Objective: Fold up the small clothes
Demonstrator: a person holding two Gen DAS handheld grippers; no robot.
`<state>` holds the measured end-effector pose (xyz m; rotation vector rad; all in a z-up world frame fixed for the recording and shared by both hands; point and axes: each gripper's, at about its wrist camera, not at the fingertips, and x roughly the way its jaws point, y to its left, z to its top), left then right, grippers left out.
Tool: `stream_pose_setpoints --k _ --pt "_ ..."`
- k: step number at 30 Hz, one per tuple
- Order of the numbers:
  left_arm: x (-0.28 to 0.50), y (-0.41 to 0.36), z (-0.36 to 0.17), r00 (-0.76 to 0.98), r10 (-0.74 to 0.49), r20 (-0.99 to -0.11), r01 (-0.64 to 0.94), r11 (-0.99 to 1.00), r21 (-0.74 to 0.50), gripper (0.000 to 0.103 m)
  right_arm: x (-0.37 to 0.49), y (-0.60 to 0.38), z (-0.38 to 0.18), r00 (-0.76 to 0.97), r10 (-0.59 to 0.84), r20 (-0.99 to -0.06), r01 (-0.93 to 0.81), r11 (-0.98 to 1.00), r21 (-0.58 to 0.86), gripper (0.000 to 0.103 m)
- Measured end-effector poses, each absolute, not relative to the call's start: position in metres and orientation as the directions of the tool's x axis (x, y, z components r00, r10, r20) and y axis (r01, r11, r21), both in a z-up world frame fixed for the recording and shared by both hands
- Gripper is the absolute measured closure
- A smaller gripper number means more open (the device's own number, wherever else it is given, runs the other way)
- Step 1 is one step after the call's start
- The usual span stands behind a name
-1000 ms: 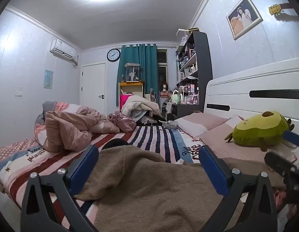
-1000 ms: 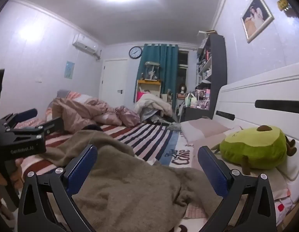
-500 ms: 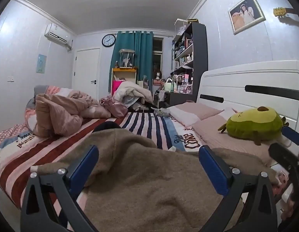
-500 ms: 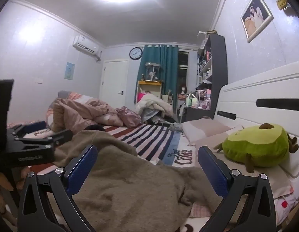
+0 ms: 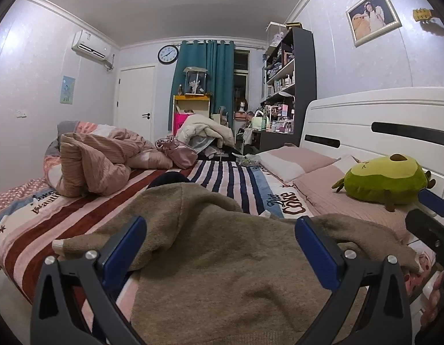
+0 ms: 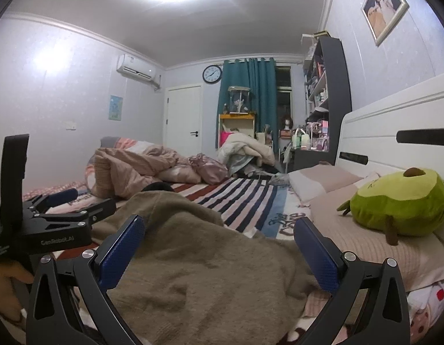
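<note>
A brown knitted sweater [image 5: 222,258] lies spread on the striped bed cover, with a sleeve ending in a white cuff [image 5: 59,245] at the left. It also shows in the right wrist view [image 6: 199,264]. My left gripper [image 5: 219,241] is open just above the sweater's near part, holding nothing. My right gripper [image 6: 219,241] is open over the sweater's right side, holding nothing. The left gripper's body [image 6: 43,230] shows at the left of the right wrist view.
A green avocado plush [image 5: 385,181] lies on the pink pillows by the white headboard [image 5: 380,126]. A bundled pink quilt [image 5: 92,166] and a pink bag [image 5: 178,152] sit at the bed's far left. The striped bed cover [image 5: 230,181] stretches beyond the sweater.
Both grippers have tilted and shifted slightly over the sweater. The left view now looks lower and closer to the bed. Both stay open.
</note>
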<state>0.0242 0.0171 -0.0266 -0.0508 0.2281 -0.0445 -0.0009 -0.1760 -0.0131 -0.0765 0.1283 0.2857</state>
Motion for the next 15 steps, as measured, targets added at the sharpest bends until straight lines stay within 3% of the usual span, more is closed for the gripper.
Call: stream_pose_setpoints --k 6,15 --pt "0.0227 0.0123 -0.0267 0.976 -0.031 -0.217 0.030 1.000 -0.009 0.001 0.0000 -0.1780 -0.0138 0.951 0.274 -0.143 -0.284 0.957 -0.058 0.000" --pt "0.0195 0.0119 -0.0261 0.976 -0.064 -0.209 0.059 0.998 -0.033 0.001 -0.0013 -0.1770 -0.0124 0.956 0.257 -0.144 -0.268 0.962 -0.058 0.000"
